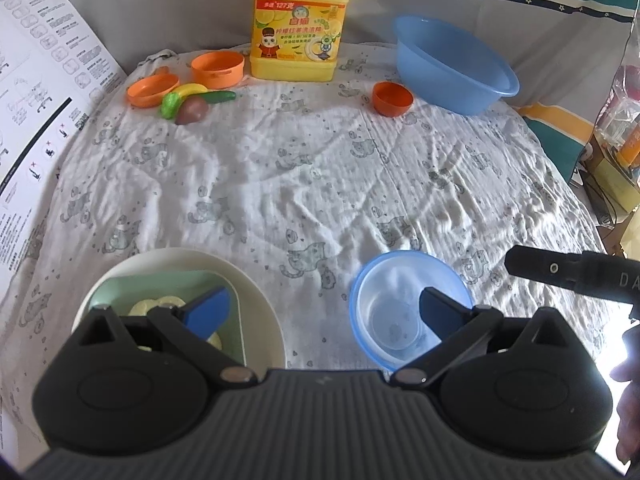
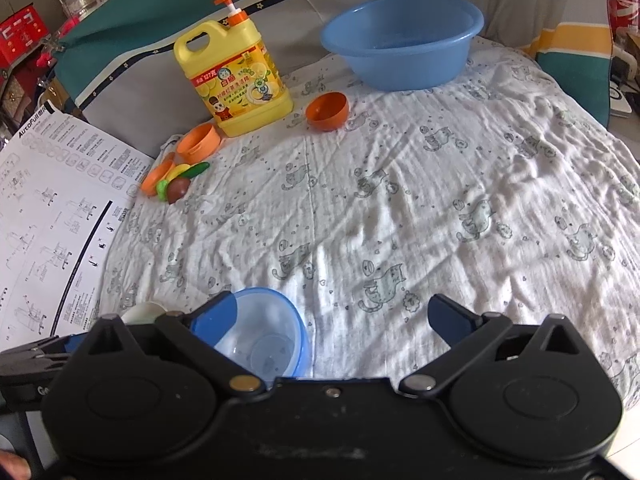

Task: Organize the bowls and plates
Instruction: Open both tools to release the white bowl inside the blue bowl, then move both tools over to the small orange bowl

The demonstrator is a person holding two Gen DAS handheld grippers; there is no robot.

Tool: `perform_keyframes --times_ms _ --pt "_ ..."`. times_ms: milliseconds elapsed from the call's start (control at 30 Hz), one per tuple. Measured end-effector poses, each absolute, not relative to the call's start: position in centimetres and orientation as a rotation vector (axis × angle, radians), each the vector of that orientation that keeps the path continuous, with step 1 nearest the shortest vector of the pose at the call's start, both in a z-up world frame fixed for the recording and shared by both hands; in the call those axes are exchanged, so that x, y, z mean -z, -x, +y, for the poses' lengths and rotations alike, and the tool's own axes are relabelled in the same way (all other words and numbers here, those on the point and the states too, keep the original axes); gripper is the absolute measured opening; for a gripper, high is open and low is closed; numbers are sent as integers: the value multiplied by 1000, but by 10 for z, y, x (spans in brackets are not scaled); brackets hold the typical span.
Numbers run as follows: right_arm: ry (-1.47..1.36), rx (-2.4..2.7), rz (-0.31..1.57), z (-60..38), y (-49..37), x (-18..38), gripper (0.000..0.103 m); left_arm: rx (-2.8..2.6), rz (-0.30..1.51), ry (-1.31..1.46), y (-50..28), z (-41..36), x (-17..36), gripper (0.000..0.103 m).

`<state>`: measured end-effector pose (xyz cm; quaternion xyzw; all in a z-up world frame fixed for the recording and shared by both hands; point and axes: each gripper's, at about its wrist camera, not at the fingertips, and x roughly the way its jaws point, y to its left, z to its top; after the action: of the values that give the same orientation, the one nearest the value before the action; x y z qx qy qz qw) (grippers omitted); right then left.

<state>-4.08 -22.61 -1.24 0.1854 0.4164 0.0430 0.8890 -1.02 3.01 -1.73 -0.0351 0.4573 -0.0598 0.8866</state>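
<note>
In the left wrist view my left gripper (image 1: pixel 326 314) is open and empty, low over the cloth. Its left finger hangs over a white plate (image 1: pixel 264 292) that carries a pale green square dish (image 1: pixel 236 292). Its right finger hangs over a small clear blue bowl (image 1: pixel 384 288). In the right wrist view my right gripper (image 2: pixel 340 318) is open and empty, with the same blue bowl (image 2: pixel 272 320) under its left finger. A small orange bowl (image 1: pixel 392 98) (image 2: pixel 327 111), an orange cup (image 1: pixel 217 67) (image 2: pixel 199 143) and an orange dish (image 1: pixel 151 89) (image 2: pixel 158 176) lie farther back.
A large blue basin (image 1: pixel 456 66) (image 2: pixel 400 40) stands at the back right, a yellow detergent jug (image 1: pixel 300 28) (image 2: pixel 236 80) at the back centre. Toy fruit (image 1: pixel 192 102) (image 2: pixel 180 184) lies by the orange dish. A printed instruction sheet (image 1: pixel 40 92) (image 2: pixel 52 208) borders the left side.
</note>
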Motion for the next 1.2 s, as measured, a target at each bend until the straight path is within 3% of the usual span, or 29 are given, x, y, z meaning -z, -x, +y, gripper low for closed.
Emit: perform_keyframes --times_ms 667,1200 --pt "-427 -72 905 -239 16 25 103 118 955 94 -20 34 21 103" --pt "-414 1 826 -275 -61 7 103 129 836 -16 -115 18 -7 103"
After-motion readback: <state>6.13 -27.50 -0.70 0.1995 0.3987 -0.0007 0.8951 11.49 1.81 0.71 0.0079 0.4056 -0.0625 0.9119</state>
